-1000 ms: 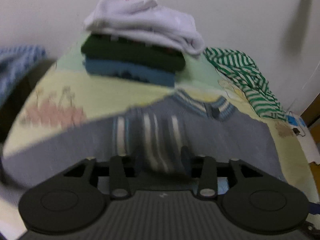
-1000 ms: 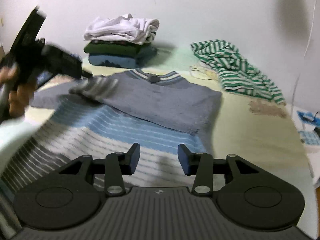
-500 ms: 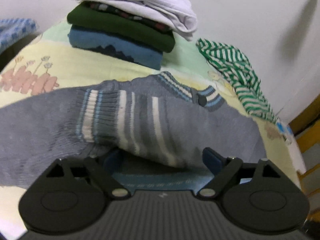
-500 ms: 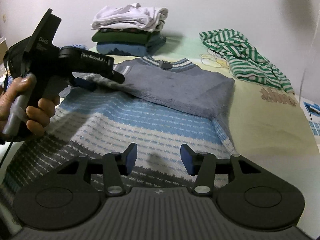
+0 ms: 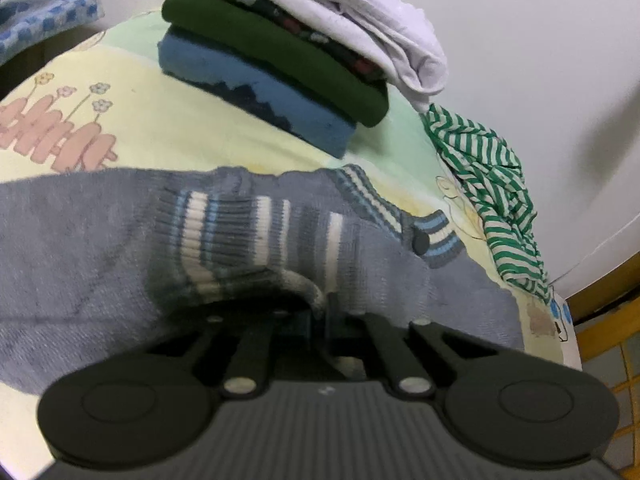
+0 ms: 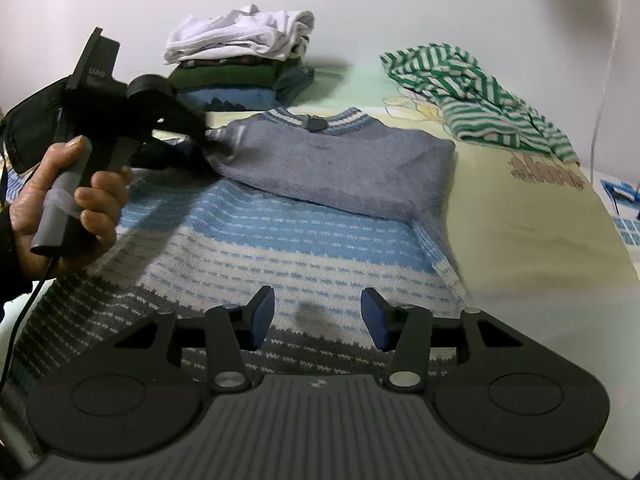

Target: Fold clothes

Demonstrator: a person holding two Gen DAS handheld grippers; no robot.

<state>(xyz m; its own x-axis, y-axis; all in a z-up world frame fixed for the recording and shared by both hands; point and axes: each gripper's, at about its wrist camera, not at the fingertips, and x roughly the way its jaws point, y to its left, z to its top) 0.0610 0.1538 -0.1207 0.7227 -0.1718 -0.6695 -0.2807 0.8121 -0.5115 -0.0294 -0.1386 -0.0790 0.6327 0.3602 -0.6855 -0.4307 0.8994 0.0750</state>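
Since half a second ago my left gripper [image 5: 319, 322] has closed — its fingers, spread wide around the striped cuff [image 5: 256, 240] then, now pinch that cuff of the grey sweater [image 6: 336, 164]. The sleeve lies folded across the sweater's chest, just ahead of the left gripper. My right gripper [image 6: 318, 318] hovers with its fingers apart, holding nothing, above the sweater's blue-and-white lower body. Farther ahead of both sits the stack of folded clothes [image 6: 240, 60] — and off to the right, the rumpled green-striped shirt [image 6: 476, 92] on the bedsheet [image 6: 532, 232].
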